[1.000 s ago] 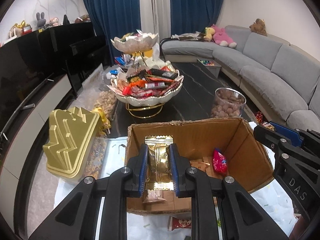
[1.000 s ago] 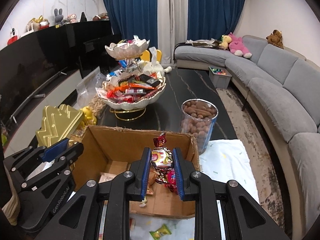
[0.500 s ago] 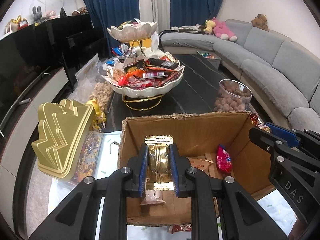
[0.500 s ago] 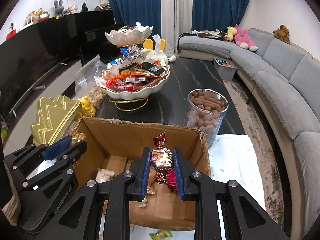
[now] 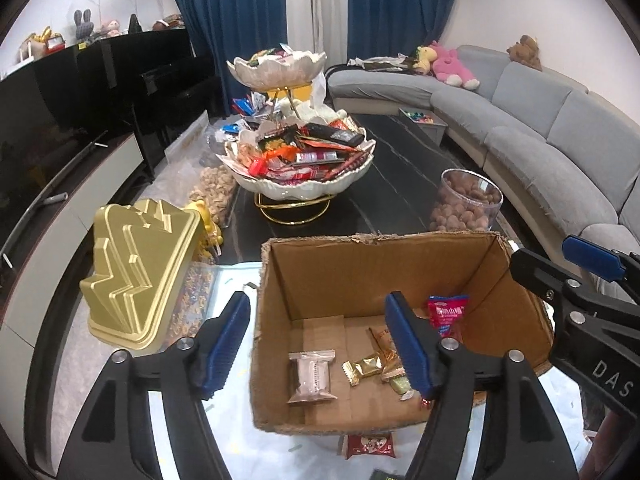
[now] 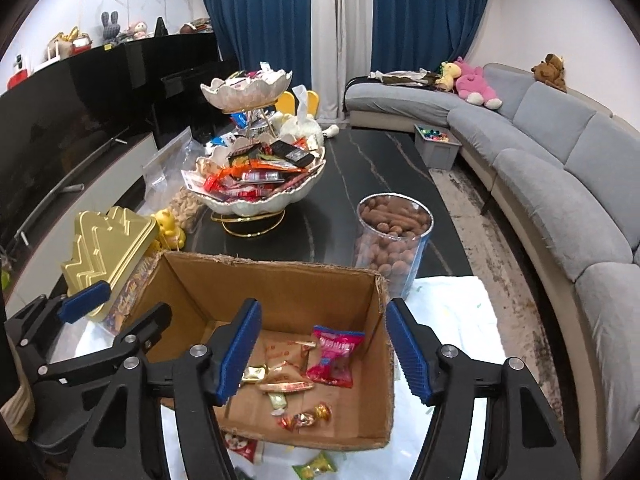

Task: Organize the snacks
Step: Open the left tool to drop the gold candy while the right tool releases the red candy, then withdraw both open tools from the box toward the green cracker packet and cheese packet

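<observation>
Inside cardboard box [image 5: 372,280]: wrapped snacks [image 5: 362,368] (loose).

- Left gripper [image 5: 320,344]: black plastic arms, each finger faced with a ribbed blue pad [image 5: 228,344]
- Silver round screws sit at the arm joints
- Right gripper [image 6: 322,350]: same black frame, ribbed blue pads [image 6: 408,354], silver screws
- White letters "DAS" mark the right gripper's black side, seen at the right edge of the left wrist view
</observation>
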Available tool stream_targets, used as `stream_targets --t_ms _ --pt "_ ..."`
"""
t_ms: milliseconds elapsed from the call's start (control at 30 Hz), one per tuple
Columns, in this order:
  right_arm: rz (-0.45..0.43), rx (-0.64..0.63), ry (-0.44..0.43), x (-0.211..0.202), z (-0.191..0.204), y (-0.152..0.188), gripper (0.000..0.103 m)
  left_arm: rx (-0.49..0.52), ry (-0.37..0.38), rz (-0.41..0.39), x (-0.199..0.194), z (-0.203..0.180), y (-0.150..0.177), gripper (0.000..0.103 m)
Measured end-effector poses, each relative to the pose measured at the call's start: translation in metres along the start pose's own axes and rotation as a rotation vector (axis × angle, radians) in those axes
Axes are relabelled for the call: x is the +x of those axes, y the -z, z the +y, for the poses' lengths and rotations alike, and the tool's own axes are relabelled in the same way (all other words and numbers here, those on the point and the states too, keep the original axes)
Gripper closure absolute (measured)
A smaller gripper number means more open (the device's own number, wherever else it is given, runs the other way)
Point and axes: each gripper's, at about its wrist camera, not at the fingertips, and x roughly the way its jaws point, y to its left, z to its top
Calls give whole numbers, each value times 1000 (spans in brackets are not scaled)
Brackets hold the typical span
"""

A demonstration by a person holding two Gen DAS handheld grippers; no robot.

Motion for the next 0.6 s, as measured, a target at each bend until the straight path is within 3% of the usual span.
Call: stream_targets --t_ms 600 --pt "-59 -18 7 -55 4 9 38 -2 -15 -45 -56 7 10 31"
